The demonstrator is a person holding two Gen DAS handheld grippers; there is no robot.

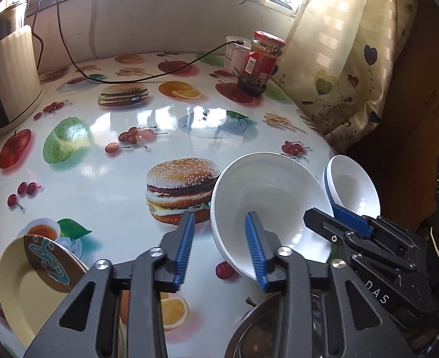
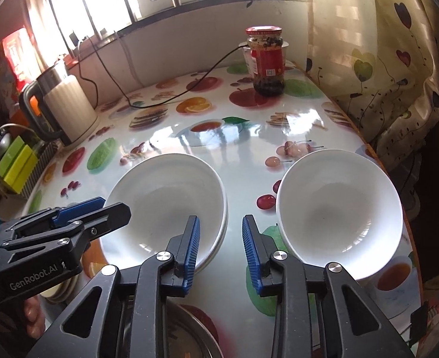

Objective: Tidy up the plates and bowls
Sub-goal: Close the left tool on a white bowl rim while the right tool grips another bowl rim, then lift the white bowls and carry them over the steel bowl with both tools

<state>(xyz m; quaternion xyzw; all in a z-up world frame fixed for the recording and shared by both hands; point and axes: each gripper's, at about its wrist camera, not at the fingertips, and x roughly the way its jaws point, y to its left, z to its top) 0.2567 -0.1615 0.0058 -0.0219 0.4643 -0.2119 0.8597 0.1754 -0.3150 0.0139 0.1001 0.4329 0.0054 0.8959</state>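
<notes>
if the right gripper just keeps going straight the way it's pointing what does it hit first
Probably nothing soon: the right gripper aims at the bare gap between the left white bowl and the right white bowl. Depth is unclear.

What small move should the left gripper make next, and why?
Probably shut the left gripper on the rim of the big white bowl: its fingers stand open and seem to straddle that rim, so it is not yet gripped.

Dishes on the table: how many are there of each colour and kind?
White ceramic bowls: 2, the left bowl and the right bowl
Pale yellow round plate: 1
Brown patterned round plate: 1
Shiny steel dish: 1
Total: 5; another bowl may sit under the left one.
</notes>
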